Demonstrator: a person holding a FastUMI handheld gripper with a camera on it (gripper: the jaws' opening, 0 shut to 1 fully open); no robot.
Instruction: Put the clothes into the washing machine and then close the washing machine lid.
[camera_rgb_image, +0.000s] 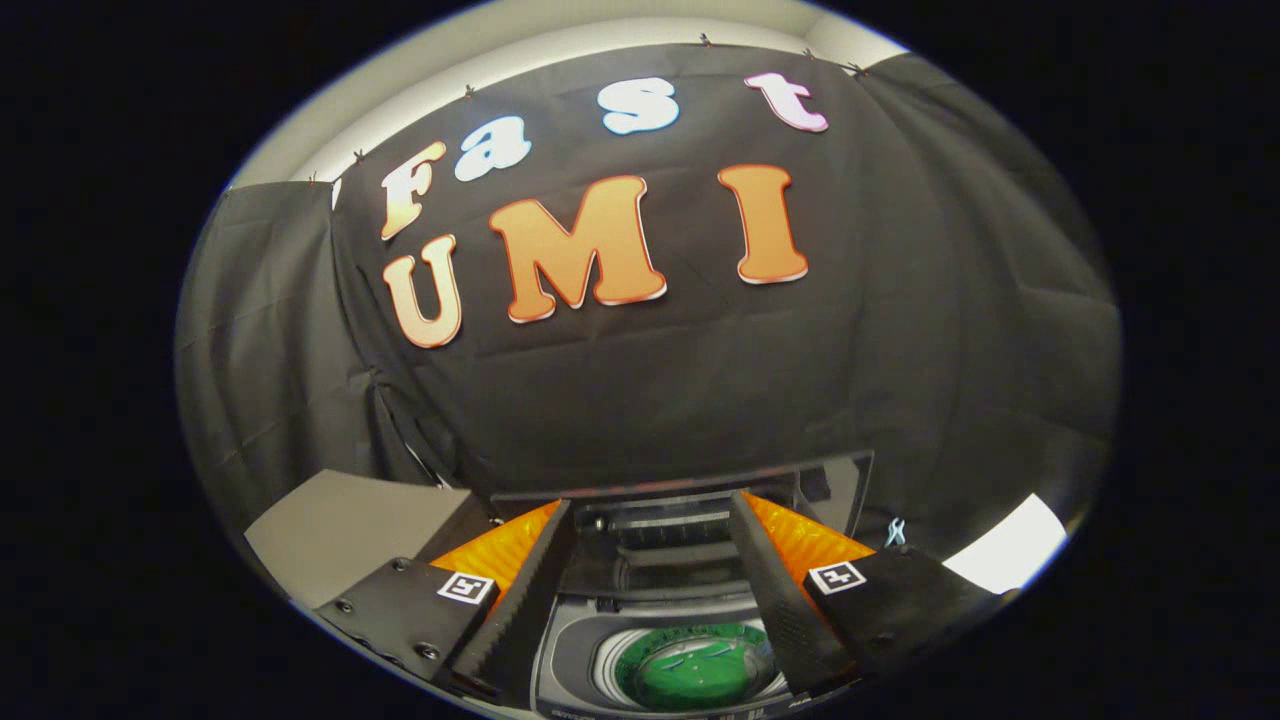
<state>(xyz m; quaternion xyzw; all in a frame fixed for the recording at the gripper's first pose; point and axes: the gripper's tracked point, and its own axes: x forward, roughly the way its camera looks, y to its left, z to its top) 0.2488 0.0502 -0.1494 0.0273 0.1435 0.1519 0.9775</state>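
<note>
Washing machine (600, 655) sits low between and just beyond the gripper (650, 600) fingers, its lid (680, 525) tipped up and open at the back. Down in the drum (695, 668) lies something green, likely clothes, though I can't make out its shape. The gripper hangs above the opening with its jaws spread wide and nothing held between them. Off to one side stands a grey box (345, 525); behind the machine hangs the booth's black cloth wall (700, 380).
</note>
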